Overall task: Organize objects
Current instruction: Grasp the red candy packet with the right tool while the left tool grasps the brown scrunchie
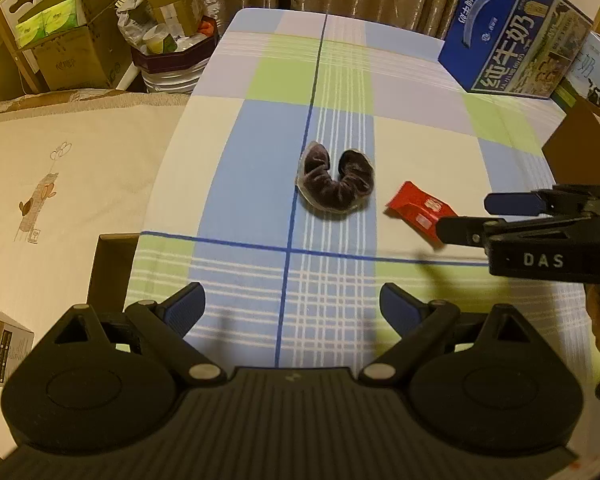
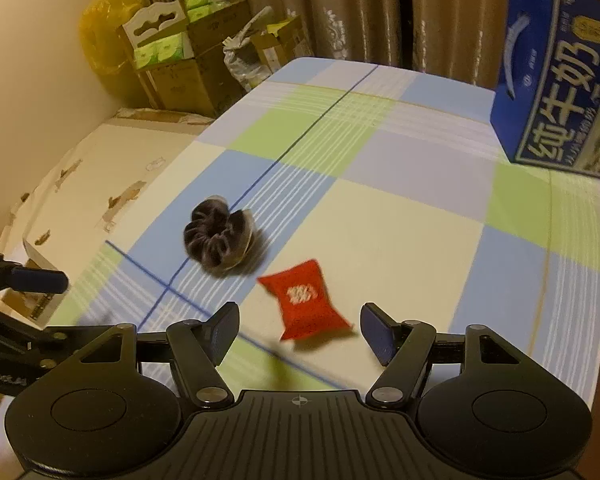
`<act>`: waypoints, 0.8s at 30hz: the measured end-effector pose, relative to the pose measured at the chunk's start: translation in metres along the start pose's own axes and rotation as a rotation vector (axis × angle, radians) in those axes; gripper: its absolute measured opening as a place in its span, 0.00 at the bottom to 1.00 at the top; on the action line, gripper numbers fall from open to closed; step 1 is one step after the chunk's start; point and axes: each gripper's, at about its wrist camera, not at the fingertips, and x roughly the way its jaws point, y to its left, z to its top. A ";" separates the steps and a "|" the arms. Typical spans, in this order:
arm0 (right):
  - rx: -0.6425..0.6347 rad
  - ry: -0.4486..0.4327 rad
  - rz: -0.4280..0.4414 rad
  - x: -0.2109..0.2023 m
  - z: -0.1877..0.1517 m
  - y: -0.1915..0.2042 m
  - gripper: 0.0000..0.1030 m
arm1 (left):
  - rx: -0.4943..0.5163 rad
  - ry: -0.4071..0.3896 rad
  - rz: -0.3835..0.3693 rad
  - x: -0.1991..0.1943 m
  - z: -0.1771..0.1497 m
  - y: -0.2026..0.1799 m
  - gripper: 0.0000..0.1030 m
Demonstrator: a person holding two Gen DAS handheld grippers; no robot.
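Both grippers, left (image 1: 292, 312) and right (image 2: 298, 332), gape empty over velvety scrunchie (image 1: 335, 185) and crinkly red packet (image 2: 306, 306).

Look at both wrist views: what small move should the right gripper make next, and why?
Probably ease the right gripper forward and down over the red packet. Its fingers are spread open, nothing is between them, and the packet lies flat on the checked cloth just ahead of the gap. The dark scrunchie lies apart, further left, in front of the open left gripper.
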 end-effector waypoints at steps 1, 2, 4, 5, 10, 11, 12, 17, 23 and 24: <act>-0.011 0.004 -0.006 0.004 0.001 0.000 0.63 | -0.001 0.001 0.001 0.001 0.001 0.001 0.90; -0.024 0.009 -0.006 0.009 0.003 0.000 0.63 | -0.001 0.000 0.002 0.003 0.003 0.001 0.89; -0.051 0.018 -0.002 0.017 0.004 0.001 0.62 | 0.001 -0.004 0.005 0.007 0.006 0.002 0.89; -0.062 0.022 -0.002 0.021 0.005 0.001 0.61 | 0.003 -0.006 0.007 0.009 0.007 0.002 0.89; -0.099 0.043 0.012 0.035 0.004 0.003 0.49 | 0.012 -0.016 0.010 0.017 0.015 0.002 0.89; -0.105 0.042 0.014 0.037 0.004 0.003 0.47 | 0.015 -0.016 0.009 0.018 0.017 0.001 0.89; -0.110 0.041 0.013 0.039 0.003 0.004 0.44 | 0.018 -0.017 0.007 0.020 0.018 0.001 0.89; -0.097 0.038 0.011 0.041 0.000 -0.003 0.27 | 0.044 -0.021 0.000 0.031 0.025 -0.006 0.89; 0.009 0.013 -0.073 0.034 0.000 -0.031 0.25 | 0.088 -0.040 -0.012 0.044 0.040 -0.017 0.89; 0.027 0.009 -0.088 0.032 -0.001 -0.037 0.25 | 0.095 -0.045 -0.014 0.046 0.043 -0.019 0.89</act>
